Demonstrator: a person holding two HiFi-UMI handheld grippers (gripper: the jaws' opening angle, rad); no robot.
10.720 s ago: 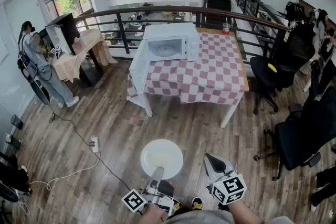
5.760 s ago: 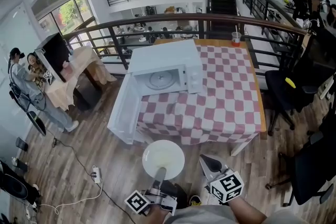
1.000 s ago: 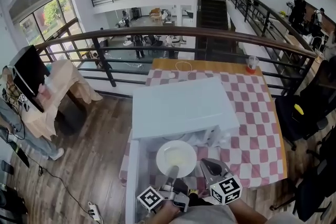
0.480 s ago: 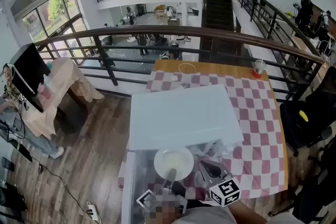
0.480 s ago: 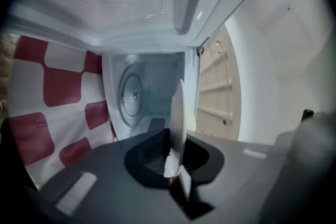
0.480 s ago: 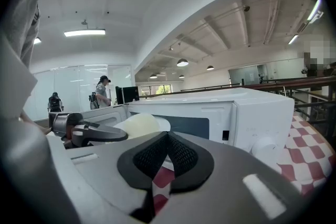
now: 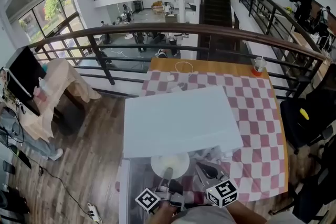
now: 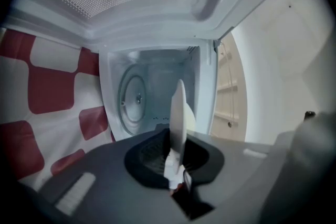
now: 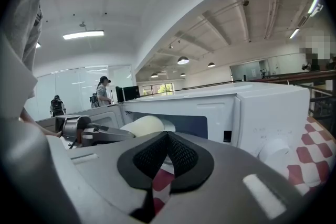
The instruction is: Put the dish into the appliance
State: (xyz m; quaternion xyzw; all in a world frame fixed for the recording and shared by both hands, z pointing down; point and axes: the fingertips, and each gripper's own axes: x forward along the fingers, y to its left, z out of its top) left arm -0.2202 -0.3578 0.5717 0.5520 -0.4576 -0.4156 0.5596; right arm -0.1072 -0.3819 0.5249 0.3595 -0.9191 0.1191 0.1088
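A white microwave [image 7: 181, 120] stands on the checkered table, its door [image 7: 124, 191] swung open to the left. My left gripper [image 7: 168, 174] is shut on the near rim of a white plate [image 7: 169, 164], whose far edge sits under the microwave's top at the cavity mouth. In the left gripper view the plate [image 8: 178, 110] shows edge-on between the jaws of the left gripper [image 8: 176, 165], with the glass turntable [image 8: 135, 99] straight ahead inside the cavity. My right gripper [image 7: 210, 171] hangs just right of the plate, shut and empty. From the right gripper [image 9: 167, 139] I see the plate [image 9: 142, 126] at the opening.
The red-and-white checkered cloth [image 7: 252, 128] covers the table to the right of the microwave. A cup [image 7: 257, 65] stands at the far right corner. A dark railing [image 7: 210, 34] runs behind the table. A black chair [image 7: 310, 113] is at the right, and wood floor lies to the left.
The left gripper has carried the plate forward: it was fully in view in front of the microwave, and now its far edge is hidden under the microwave's top. The right gripper followed alongside.
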